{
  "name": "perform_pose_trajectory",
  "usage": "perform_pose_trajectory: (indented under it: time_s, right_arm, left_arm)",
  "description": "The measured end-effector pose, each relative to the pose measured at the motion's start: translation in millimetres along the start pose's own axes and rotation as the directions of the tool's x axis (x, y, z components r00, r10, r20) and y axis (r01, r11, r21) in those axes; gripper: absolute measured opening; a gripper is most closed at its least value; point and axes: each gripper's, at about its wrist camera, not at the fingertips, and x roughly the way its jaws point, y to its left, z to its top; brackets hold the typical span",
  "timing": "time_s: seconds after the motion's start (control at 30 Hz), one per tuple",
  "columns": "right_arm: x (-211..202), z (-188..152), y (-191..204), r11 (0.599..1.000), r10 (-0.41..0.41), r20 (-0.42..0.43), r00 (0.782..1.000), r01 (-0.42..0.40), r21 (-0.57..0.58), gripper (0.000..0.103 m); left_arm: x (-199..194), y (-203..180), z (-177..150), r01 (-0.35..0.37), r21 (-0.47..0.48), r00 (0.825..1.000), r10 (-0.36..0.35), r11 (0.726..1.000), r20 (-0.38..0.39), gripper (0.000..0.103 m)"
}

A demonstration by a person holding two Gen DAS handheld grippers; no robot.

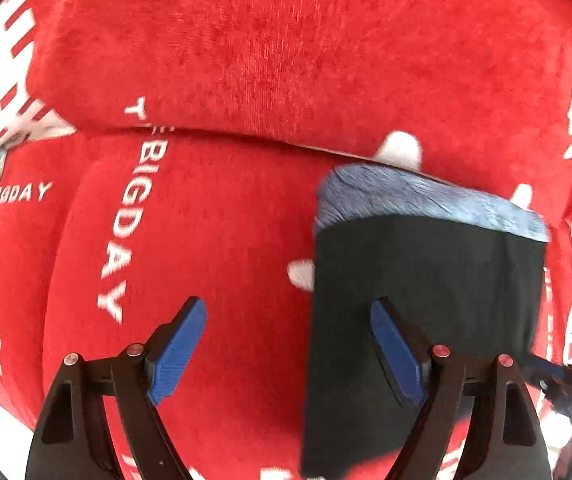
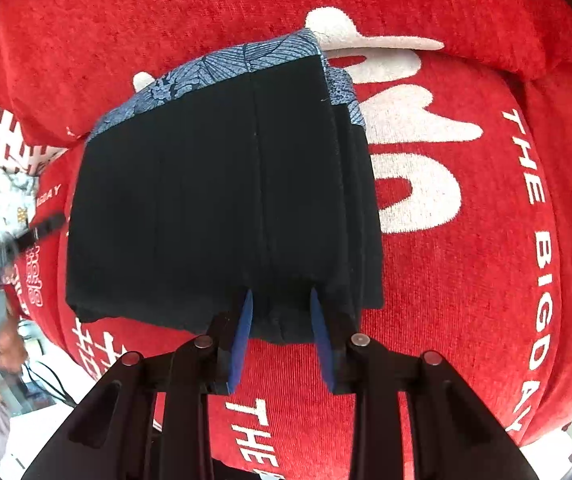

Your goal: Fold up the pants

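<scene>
Folded pants (image 2: 214,200) gripped in right tongs (image 2: 282,320), beside left tongs (image 1: 287,344).

Your left wrist camera looks steeply down, close over the red cover (image 1: 246,60), with the folded pants (image 1: 425,280) at four o'clock. Your right wrist camera also faces steeply down, nearer, the pants (image 2: 206,200) filling its centre. Both views share the pants and the cover (image 2: 465,240).

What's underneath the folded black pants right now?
The folded black pants lie on a red printed cover, which shows around them on all sides. Its white lettering runs beneath their far edge. Whatever lies directly under the pants is covered, so it cannot be seen.
</scene>
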Motion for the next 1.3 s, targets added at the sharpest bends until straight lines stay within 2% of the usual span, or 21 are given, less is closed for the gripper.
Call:
perform_pose_trajectory:
  time_s: [0.1, 0.27, 0.47, 0.57, 0.6, 0.63, 0.67, 0.93, 1.13, 1.3]
  right_arm:
    - [2, -2, 7, 1.0, -0.017, 0.013, 1.0, 0.017, 0.008, 0.033]
    - [3, -4, 5, 0.999, -0.043, 0.016, 0.999, 0.043, 0.024, 0.033]
    - [-1, -2, 15, 0.995, -0.075, 0.026, 0.997, 0.073, 0.062, 0.036]
    - [-10, -2, 24, 0.995, -0.077, 0.04, 0.996, 0.074, 0.067, 0.05]
    - [-14, -3, 27, 0.996, -0.069, 0.045, 0.997, 0.065, 0.065, 0.057]
    - [-18, -2, 27, 0.996, -0.063, 0.048, 0.997, 0.06, 0.064, 0.061]
    - [-23, -3, 29, 0.997, -0.055, 0.053, 0.997, 0.052, 0.059, 0.061]
    - [-32, 6, 28, 0.998, 0.021, 0.062, 0.998, -0.024, 0.057, 0.079]
    - [-35, 26, 20, 0.999, 0.026, 0.06, 0.998, -0.028, 0.035, 0.08]
    - [-38, 68, -4, 0.996, 0.055, 0.108, 0.993, -0.062, 0.066, 0.08]
  left_arm:
    - [24, -7, 1, -0.023, 0.061, 0.999, 0.026, 0.998, -0.047, 0.086]
    - [8, -2, -7, 0.014, 0.052, 0.999, -0.012, 0.999, -0.046, 0.086]
    - [-6, 9, -15, 0.005, 0.076, 0.999, -0.001, 0.997, -0.051, 0.086]
    - [-14, 8, -24, 0.024, 0.079, 0.999, -0.02, 0.997, -0.049, 0.086]
    - [-16, 7, -24, 0.027, 0.083, 0.998, -0.023, 0.996, -0.05, 0.087]
    - [-14, 7, -24, 0.026, 0.085, 0.998, -0.022, 0.996, -0.052, 0.092]
    - [-12, 9, -25, 0.021, 0.085, 0.998, -0.016, 0.996, -0.056, 0.103]
    - [-11, 6, -26, 0.048, 0.06, 0.995, -0.043, 0.997, -0.089, 0.103]
    - [-8, 2, -16, 0.039, 0.037, 0.995, -0.035, 0.999, -0.093, 0.103]
    - [3, 7, 8, 0.053, -0.038, 0.993, -0.056, 0.998, -0.1, 0.103]
